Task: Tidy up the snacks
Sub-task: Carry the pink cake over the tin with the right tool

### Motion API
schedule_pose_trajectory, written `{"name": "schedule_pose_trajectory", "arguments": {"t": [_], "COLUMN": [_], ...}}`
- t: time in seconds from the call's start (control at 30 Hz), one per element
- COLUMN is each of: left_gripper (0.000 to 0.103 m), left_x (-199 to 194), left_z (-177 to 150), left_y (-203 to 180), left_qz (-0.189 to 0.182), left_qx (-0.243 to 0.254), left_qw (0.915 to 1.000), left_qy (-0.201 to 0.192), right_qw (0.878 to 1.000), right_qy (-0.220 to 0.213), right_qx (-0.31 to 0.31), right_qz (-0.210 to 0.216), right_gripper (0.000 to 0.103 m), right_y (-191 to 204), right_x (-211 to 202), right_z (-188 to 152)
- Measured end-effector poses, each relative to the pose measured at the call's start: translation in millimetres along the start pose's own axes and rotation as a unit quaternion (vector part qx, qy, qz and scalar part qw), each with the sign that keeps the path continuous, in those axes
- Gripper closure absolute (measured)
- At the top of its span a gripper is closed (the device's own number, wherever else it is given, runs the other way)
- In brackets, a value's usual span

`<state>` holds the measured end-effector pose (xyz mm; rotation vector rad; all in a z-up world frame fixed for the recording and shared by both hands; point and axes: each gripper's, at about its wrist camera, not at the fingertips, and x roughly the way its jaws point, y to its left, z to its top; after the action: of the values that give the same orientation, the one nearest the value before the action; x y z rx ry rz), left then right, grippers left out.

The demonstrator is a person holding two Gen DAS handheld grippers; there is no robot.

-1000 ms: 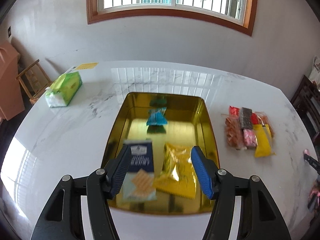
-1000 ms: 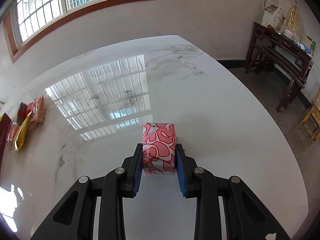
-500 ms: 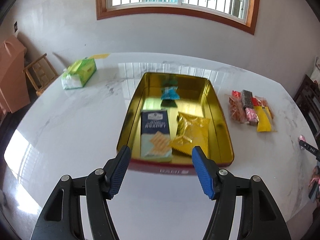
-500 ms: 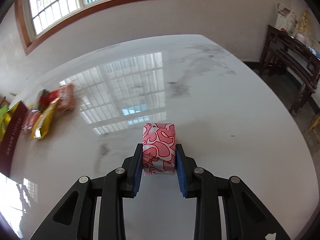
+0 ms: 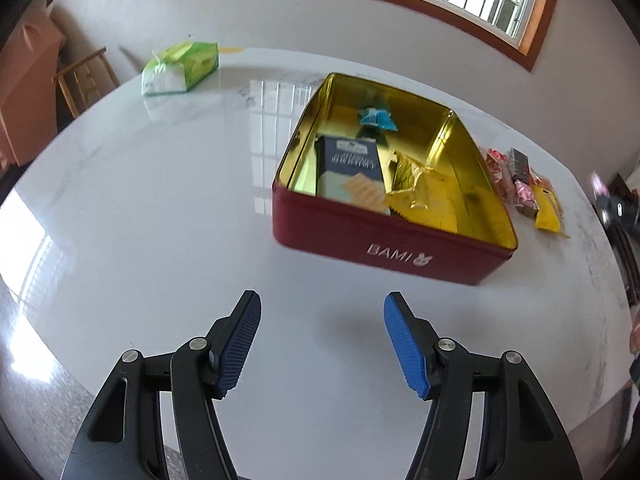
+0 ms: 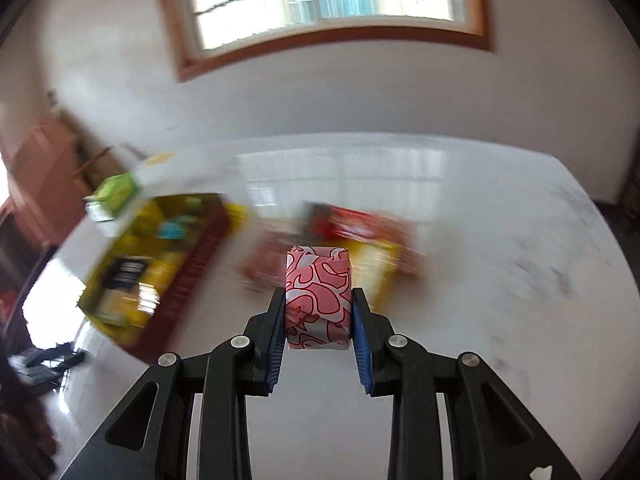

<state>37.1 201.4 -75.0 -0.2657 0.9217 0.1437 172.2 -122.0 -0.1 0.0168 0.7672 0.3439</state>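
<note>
Right tongs (image 6: 319, 312) clamped on snack (image 6: 318, 298)

The left wrist camera looks down its parted fingers from above the near edge of the white table (image 5: 160, 200), facing the red tin (image 5: 392, 248) and the window wall. The right wrist camera, blurred, sits low over the same table (image 6: 500, 280), facing that wall too. Both views share the tin (image 6: 192, 272), the loose snacks (image 5: 524, 188) and the green packet (image 5: 180, 66).
</note>
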Motion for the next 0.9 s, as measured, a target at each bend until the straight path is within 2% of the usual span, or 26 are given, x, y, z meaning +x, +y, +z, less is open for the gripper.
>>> {"name": "schedule_pose_trajectory", "arguments": {"t": [0.2, 0.27, 0.3, 0.33, 0.5, 0.57, 0.9], "left_gripper": [0.037, 0.034, 0.026, 0.017, 0.01, 0.01, 0.01], "left_x": [8, 10, 9, 9, 7, 12, 16], "left_z": [-6, -7, -8, -9, -11, -10, -12], "left_y": [1, 0, 0, 0, 2, 4, 2], "left_qz": [-0.003, -0.004, -0.005, -0.005, -0.006, -0.002, 0.036], "left_qx": [0.004, 0.007, 0.009, 0.012, 0.016, 0.014, 0.034], "left_qw": [0.9999, 0.9999, 0.9999, 0.9999, 0.9998, 0.9999, 0.9987], "left_qy": [0.01, 0.01, 0.006, 0.003, -0.011, 0.003, -0.007], "right_qw": [0.996, 0.995, 0.994, 0.993, 0.991, 0.991, 0.986], "right_qy": [0.013, 0.026, 0.033, 0.038, 0.07, 0.081, 0.124], "right_qx": [-0.04, -0.046, -0.051, -0.055, -0.064, -0.07, -0.095], "right_qz": [0.073, 0.089, 0.092, 0.093, 0.09, 0.086, 0.061], "right_gripper": [0.076, 0.076, 0.076, 0.076, 0.076, 0.076, 0.076], "right_y": [82, 105, 114, 121, 147, 156, 175], "right_x": [29, 43, 51, 57, 96, 108, 155], "right_z": [28, 33, 35, 37, 44, 46, 55]}}
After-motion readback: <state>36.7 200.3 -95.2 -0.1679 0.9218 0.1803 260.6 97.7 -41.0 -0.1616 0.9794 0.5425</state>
